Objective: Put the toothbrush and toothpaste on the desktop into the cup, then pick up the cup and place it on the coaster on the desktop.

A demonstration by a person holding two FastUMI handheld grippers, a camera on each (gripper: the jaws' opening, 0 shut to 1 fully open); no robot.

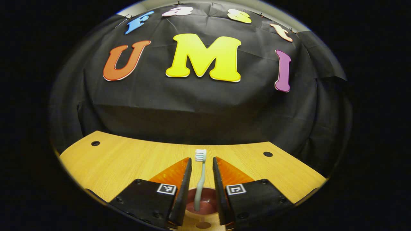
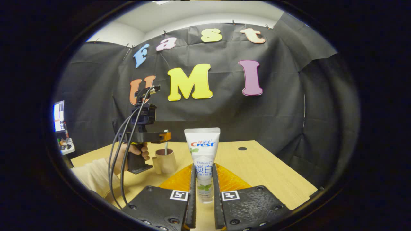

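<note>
Right gripper view: toothpaste (image 2: 202, 154) between claw (image 2: 203, 179) fingers.

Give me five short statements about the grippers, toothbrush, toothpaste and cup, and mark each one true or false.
1. The pale green toothbrush with white bristles stands bristles up in the brown cup. True.
2. The left gripper is shut on the toothbrush. False: its fingers stand apart on either side of the handle, not touching it.
3. The right gripper holds the white toothpaste tube upright. True.
4. The toothpaste tube is already in the cup. False: it is between the right gripper's fingers, apart from the cup.
5. In the right gripper view, the cup lies tipped over on the light wooden desktop. False: it stands upright.
</note>
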